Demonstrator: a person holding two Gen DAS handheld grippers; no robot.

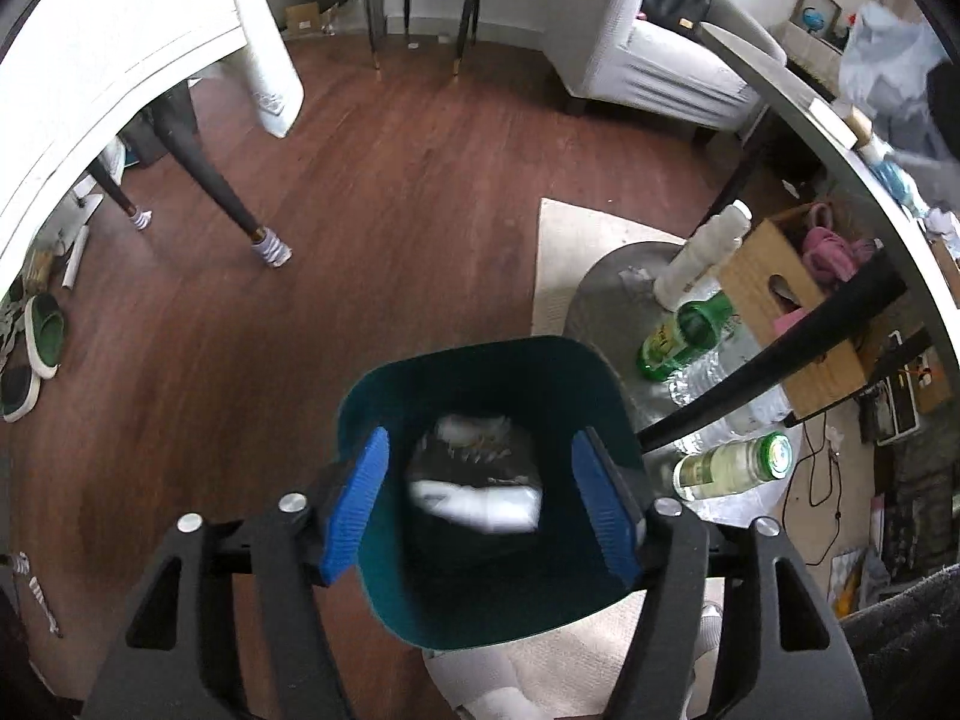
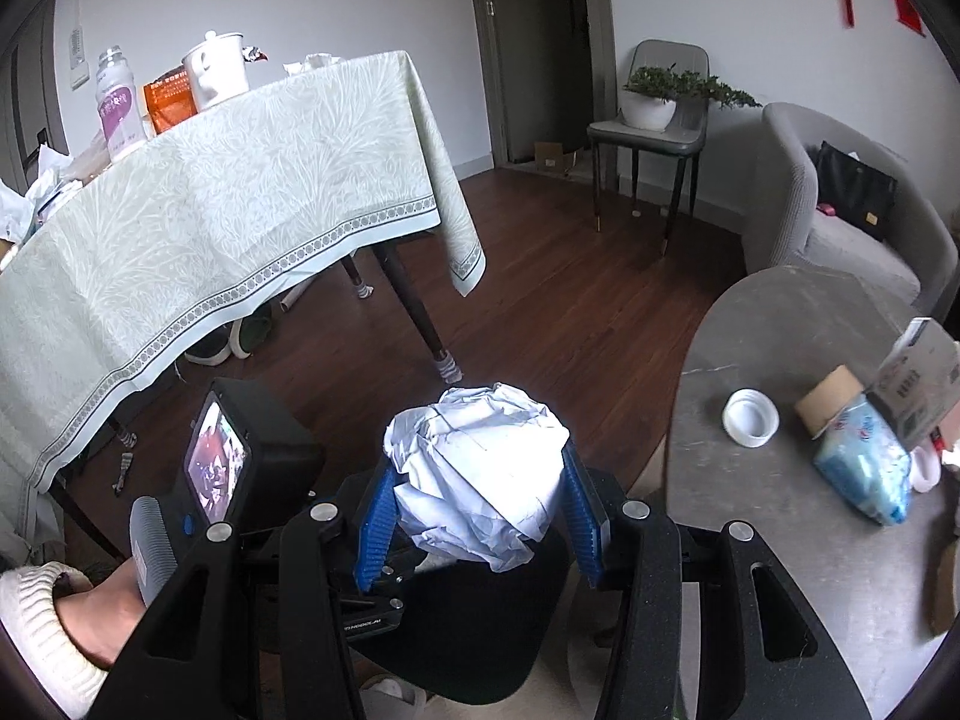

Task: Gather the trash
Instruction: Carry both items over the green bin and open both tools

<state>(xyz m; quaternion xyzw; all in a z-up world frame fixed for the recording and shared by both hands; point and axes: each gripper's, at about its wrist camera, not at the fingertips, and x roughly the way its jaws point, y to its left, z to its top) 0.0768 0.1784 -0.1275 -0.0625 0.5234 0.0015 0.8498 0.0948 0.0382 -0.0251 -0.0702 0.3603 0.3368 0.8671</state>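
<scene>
In the left wrist view a dark teal trash bin [image 1: 504, 372] stands on the floor right under my left gripper [image 1: 486, 501]. The gripper is open, one blue finger [image 1: 354, 504] on each side of the bin's mouth. White crumpled trash [image 1: 474, 498] lies at the bin's bottom. In the right wrist view my right gripper [image 2: 480, 516] is shut on a big ball of crumpled white paper [image 2: 480, 468], held above the dark bin [image 2: 474, 630]. The left gripper's body and the hand holding it show at lower left.
A grey round side table [image 2: 780, 360] at right carries a white lid [image 2: 750, 418], a blue tissue pack [image 2: 864, 468] and cardboard boxes. Bottles [image 1: 684, 336] and a cardboard box [image 1: 780, 312] stand beside the bin. A cloth-covered dining table [image 2: 210, 210] stands at left, a sofa and chair behind.
</scene>
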